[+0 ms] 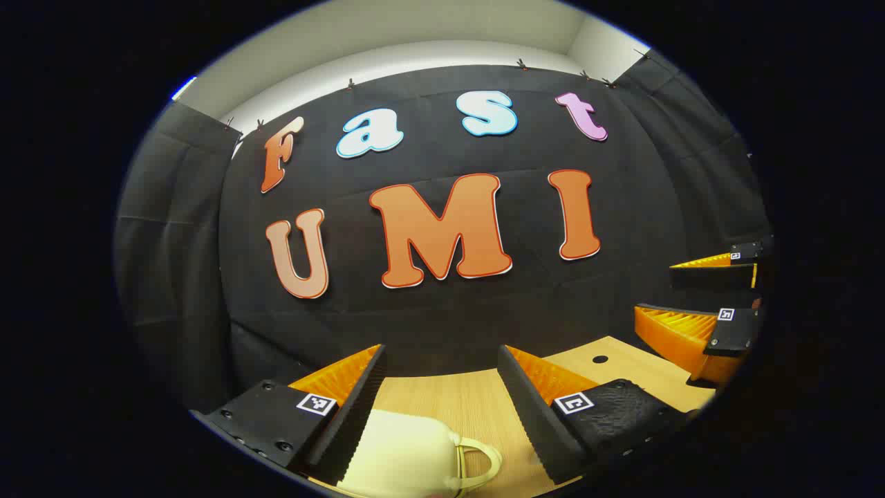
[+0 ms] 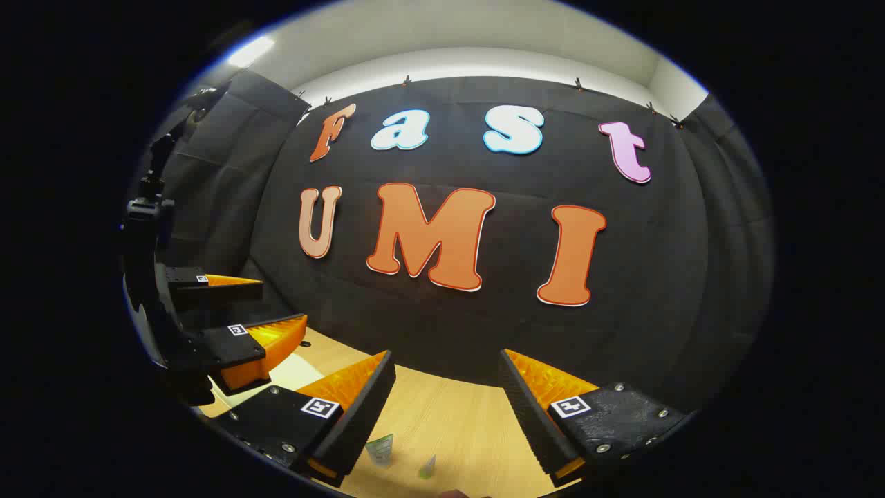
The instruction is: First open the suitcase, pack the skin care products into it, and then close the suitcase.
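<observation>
In the left gripper view, the left gripper (image 1: 442,366) is held above a light wooden table (image 1: 477,404) with its two fingers spread wide apart and nothing between them. Below it, at the bottom of the view, lies a cream-coloured rounded suitcase with a looped handle (image 1: 408,456); its shell sits partly behind the left finger and its handle (image 1: 480,460) points toward the right finger, resting on the tabletop. The case looks closed, though only its upper end can be seen. A small dark round hole (image 1: 600,360) marks the table farther right. Each finger carries a small square black-and-white coded marker (image 1: 316,404), which has no readable writing. At the right edge of this view the right gripper (image 1: 705,304) appears, its fingers one above the other and clearly parted. In the right gripper view, the right gripper (image 2: 446,366) also stands open over the same wooden surface, gripping nothing. Two small pale green, translucent pointed tips of skin care products (image 2: 380,449) poke up at the bottom edge between its fingers; too little of them is visible to read any label or brand. The left gripper (image 2: 276,311) shows at the left edge, fingers apart, with a pale patch of the suitcase beneath it.
</observation>
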A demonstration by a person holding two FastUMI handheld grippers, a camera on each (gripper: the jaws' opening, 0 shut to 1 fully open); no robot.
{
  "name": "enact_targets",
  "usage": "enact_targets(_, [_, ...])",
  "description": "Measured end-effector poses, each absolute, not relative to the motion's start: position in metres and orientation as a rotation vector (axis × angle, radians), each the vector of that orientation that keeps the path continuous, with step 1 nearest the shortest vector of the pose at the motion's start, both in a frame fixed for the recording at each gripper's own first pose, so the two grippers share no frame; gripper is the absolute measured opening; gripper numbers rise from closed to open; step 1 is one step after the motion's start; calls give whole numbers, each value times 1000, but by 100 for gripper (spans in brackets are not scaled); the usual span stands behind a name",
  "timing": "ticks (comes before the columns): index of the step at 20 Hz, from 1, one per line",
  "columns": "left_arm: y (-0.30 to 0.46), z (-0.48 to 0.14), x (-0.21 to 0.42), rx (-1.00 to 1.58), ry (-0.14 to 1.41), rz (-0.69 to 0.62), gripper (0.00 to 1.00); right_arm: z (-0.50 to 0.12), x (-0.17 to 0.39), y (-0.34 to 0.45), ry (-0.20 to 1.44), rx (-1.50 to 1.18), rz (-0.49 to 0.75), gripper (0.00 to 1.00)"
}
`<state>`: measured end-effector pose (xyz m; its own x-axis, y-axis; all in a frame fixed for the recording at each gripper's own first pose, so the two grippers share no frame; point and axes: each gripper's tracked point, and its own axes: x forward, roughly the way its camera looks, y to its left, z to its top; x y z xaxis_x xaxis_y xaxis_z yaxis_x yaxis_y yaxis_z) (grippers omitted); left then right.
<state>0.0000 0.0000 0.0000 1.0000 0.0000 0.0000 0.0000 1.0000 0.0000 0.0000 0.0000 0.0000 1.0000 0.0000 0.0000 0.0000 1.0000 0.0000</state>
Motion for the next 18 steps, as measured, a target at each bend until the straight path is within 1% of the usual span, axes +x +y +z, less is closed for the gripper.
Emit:
enact_targets(2, [-2, 2, -1, -17, -8, -11, 98, -1, 3, 0, 5, 16, 1, 93])
enact_targets(3, [-1, 1, 0, -17, -5, -7, 98, -2, 4, -1, 9, 15, -2, 95])
enact_targets(5, [-3, 0, 2, -11, -1, -12, 98, -3, 7, 0, 8, 9, -1, 95])
enact_targets(6, [-4, -1, 4, -7, -2, -14, 98, -2, 7, 1, 9, 3, 1, 92])
enact_targets(8, [-5, -1, 4, -1, -1, -19, 99, -3, 8, 1, 10, -6, 2, 92])
enact_targets(9, [-6, -1, 5, 1, 6, -28, 98, -4, 8, 1, 13, -3, 5, 95])
enact_targets(14, [-3, -1, 5, -6, 3, -11, 98, -5, 7, -2, 13, -6, 3, 95])
enact_targets(16, [-5, -1, 6, 19, 2, -21, 99, -4, 8, -3, 13, -10, 5, 95])
enact_targets(18, [-14, -15, 7, 59, 36, -57, 98, -4, 7, -8, 11, -17, -2, 95])
